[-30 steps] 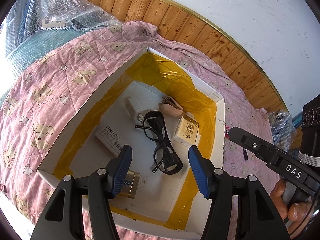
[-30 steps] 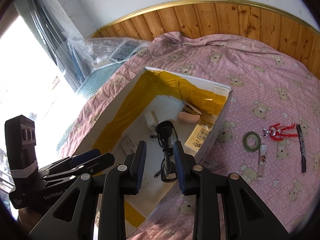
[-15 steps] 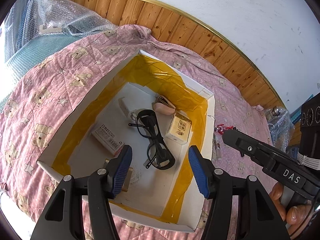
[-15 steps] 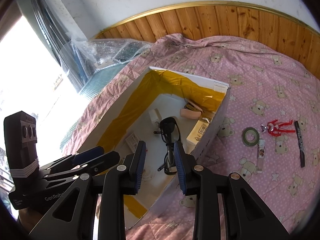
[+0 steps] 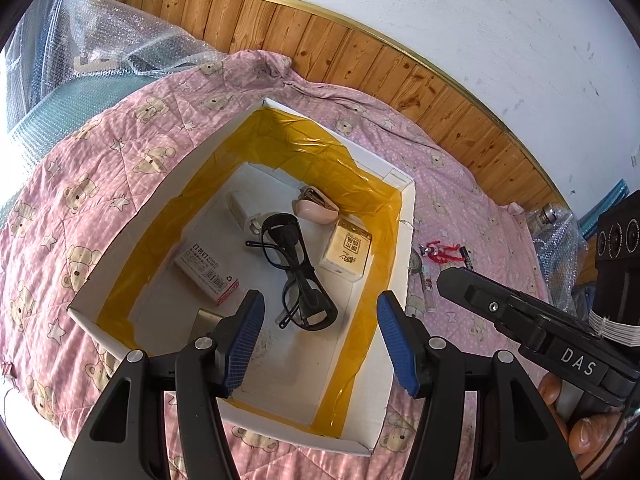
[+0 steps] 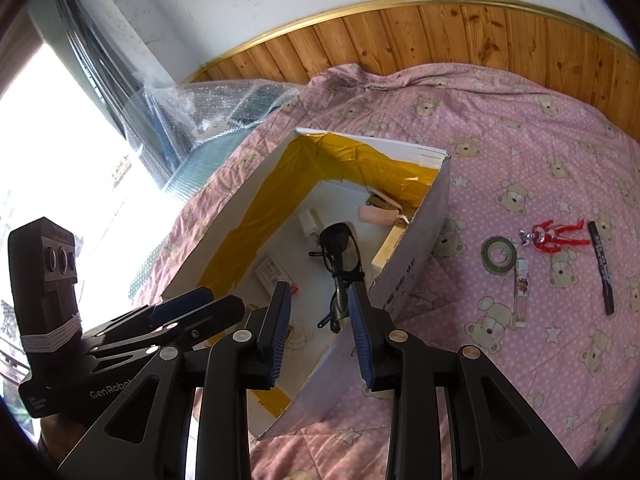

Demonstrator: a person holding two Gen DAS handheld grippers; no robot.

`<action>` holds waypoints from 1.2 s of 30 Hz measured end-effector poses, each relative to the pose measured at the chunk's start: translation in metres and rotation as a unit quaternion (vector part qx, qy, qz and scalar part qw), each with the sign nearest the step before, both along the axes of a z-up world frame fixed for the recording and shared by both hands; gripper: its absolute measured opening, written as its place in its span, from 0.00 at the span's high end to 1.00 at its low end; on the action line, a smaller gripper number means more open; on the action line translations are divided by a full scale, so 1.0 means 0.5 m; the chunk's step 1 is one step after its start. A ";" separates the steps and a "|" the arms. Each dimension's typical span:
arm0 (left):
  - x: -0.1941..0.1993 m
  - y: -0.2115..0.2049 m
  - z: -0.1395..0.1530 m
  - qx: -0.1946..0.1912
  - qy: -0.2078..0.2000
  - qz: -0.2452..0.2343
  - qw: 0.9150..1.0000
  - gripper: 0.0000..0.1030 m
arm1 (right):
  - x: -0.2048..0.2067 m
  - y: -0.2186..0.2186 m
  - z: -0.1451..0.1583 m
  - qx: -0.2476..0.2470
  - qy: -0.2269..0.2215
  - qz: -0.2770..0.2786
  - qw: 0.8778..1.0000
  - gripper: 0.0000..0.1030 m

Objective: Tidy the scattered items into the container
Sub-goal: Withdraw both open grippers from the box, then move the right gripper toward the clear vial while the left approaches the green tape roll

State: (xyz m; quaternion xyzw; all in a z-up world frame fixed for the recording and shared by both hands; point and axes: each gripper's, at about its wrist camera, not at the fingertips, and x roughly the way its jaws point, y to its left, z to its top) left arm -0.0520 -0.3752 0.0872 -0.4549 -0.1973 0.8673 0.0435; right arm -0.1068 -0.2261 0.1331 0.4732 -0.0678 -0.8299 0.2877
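Currently, the container [image 5: 404,248], a white cardboard box lined with yellow tape, sat open on the bed's pink bear-print quilt [image 6: 520,152]. Inside it lay black glasses [image 5: 298,272], a pink stapler [image 5: 316,210], a white charger [image 5: 240,212], a staple box [image 5: 206,266], a tissue pack [image 5: 346,250] and a metallic item [image 5: 206,320] partly hidden behind a jaw.

Four items remained on the quilt, well apart from the box's right wall: a green tape roll [image 6: 498,255], a clear lighter [image 6: 521,298] just beside it, a red figure [image 6: 554,235] and a black marker [image 6: 601,266].

The left gripper [image 5: 320,334] hovered above the box with its jaws spread wide and nothing between them. The right gripper [image 6: 318,328] hovered over the box's near corner with its jaws parted by a moderate gap, also empty.

Judged from this layout, the step in hand was the transition between a deposit and the next pick; the task appeared a little past half complete. The next move called for the right gripper to travel right toward the loose group. The tape roll was nearest; its flat ring would require the jaws to descend across its rim. The lighter lay close enough to be disturbed during that approach.
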 end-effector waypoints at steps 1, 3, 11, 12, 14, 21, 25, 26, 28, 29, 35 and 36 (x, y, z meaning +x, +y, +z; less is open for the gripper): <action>0.000 0.002 0.000 -0.001 0.000 -0.001 1.000 0.42 | 0.001 0.002 -0.001 -0.001 -0.001 -0.001 1.000 0.69; 0.001 0.006 0.000 -0.002 -0.001 -0.003 1.000 0.42 | 0.002 0.007 -0.002 -0.005 -0.003 -0.002 1.000 0.69; -0.003 0.025 0.005 -0.006 0.001 -0.013 1.000 0.42 | 0.006 0.023 -0.007 -0.014 -0.008 -0.008 1.000 0.68; -0.003 0.027 0.005 -0.007 0.001 -0.014 1.000 0.42 | 0.005 0.024 -0.008 -0.015 -0.009 -0.009 1.000 0.68; -0.003 0.032 0.004 -0.008 0.001 -0.016 1.000 0.42 | 0.006 0.027 -0.009 -0.017 -0.011 -0.010 1.000 0.68; -0.001 0.037 0.001 -0.008 -0.002 -0.016 1.000 0.42 | 0.009 0.027 -0.016 -0.021 -0.017 -0.008 1.000 0.65; 0.001 0.042 0.001 -0.009 -0.001 -0.018 1.000 0.42 | 0.010 0.032 -0.017 -0.022 -0.016 -0.010 1.000 0.65; 0.002 0.043 0.001 -0.009 -0.002 -0.018 1.000 0.42 | 0.011 0.034 -0.018 -0.022 -0.017 -0.010 1.000 0.65; 0.002 0.046 0.000 -0.009 -0.002 -0.019 1.000 0.42 | 0.012 0.036 -0.020 -0.024 -0.018 -0.011 0.999 0.65; 0.002 0.047 0.000 -0.009 -0.002 -0.019 1.000 0.42 | 0.013 0.037 -0.020 -0.024 -0.019 -0.010 0.999 0.65; 0.004 0.056 0.003 -0.011 -0.001 -0.022 1.000 0.42 | 0.015 0.044 -0.022 -0.026 -0.019 -0.011 0.999 0.65; 0.004 0.057 0.003 -0.011 -0.001 -0.022 1.000 0.42 | 0.016 0.046 -0.022 -0.026 -0.019 -0.012 0.999 0.65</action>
